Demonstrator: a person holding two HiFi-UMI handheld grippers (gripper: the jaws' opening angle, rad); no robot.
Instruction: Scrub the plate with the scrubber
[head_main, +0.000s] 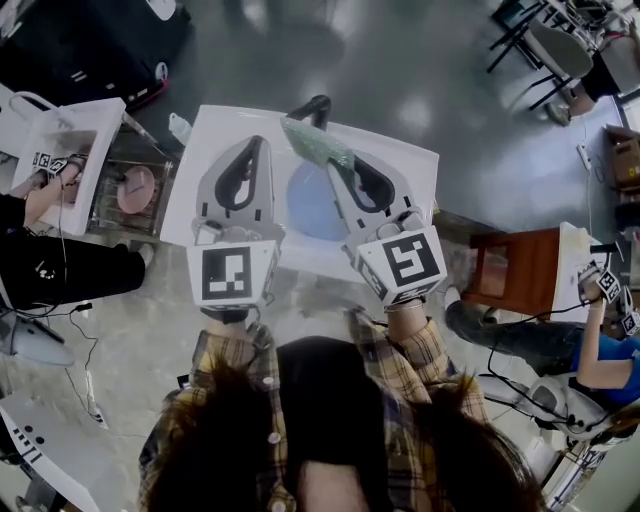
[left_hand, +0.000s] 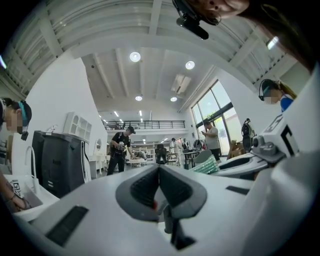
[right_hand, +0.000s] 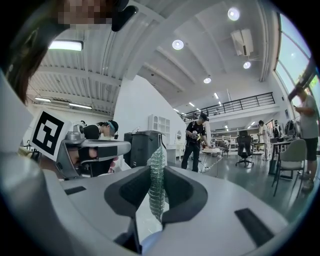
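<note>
Left gripper: Your left gripper (head_main: 262, 142) is just left of the plate. Its jaws are pressed together and there is nothing in them. It points flat, out past the plate's far edge.

Plate: The blue plate (head_main: 312, 205) lies flat on the white table (head_main: 405, 165). It sits between your two grippers and lower than both. Part of it is hidden under them.

Scrubber: The green scrubber (head_main: 315, 143) hangs over the plate's far edge. Its long side runs slanted, from far left to near right. No view shows clearly if it touches the plate.

Right gripper: Your right gripper (head_main: 338, 168) is over the plate's right side. Its jaws are squeezed onto the scrubber (right_hand: 156, 185), which stands on its thin edge between them.

Which way to go: The plate is under the scrubber and a bit nearer to you. You will likely need to tip your right gripper down and bring the scrubber onto the plate's face.

Nearer hand: Your right one, and it has the scrubber. Your left one is beside the plate and could hold it steady.

Writing: No words or brand names can be read. The left cube (head_main: 226, 273) and the right cube (head_main: 412, 262) show only black and white square patterns.
</note>
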